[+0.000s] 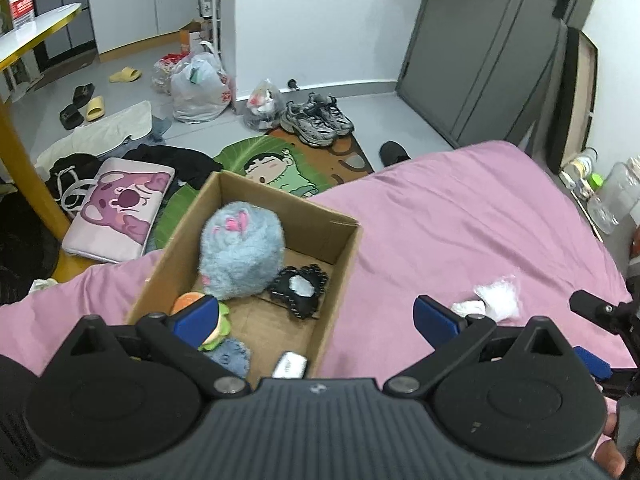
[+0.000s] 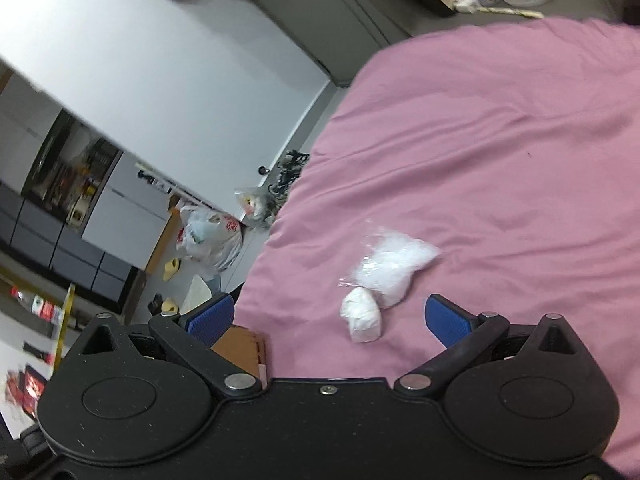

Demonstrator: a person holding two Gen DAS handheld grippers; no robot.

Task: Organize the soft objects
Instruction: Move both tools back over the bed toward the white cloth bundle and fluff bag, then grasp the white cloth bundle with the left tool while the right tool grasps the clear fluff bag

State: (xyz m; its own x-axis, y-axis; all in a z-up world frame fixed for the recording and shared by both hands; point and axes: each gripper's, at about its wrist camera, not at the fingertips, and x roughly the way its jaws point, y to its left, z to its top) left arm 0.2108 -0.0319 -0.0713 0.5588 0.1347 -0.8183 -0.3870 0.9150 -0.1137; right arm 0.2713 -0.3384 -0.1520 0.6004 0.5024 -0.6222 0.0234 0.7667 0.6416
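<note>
Pink bed sheet [image 1: 460,208] spread wide, with the cardboard box [image 1: 344,248] at its edge already holding a blue plush [image 1: 240,248], a black pouch [image 1: 300,290] and a burger toy [image 1: 200,304]; two white soft bundles [image 2: 380,276] lying loose on the sheet, well apart from the box. Left gripper [image 1: 316,316] gaping empty over the box, right gripper [image 2: 328,316] spread fully and empty just short of the bundles, so likely to pinch sheet or slippery wrapper and drop one. Box contents visible from the left wrist only; the separate small wad [image 2: 362,316] clear from the right.

The left gripper [image 1: 316,318] hangs with blue-padded jaws spread wide above the brown cardboard box [image 1: 256,248]; the right gripper [image 2: 330,318], beside that box, gapes empty.
</note>
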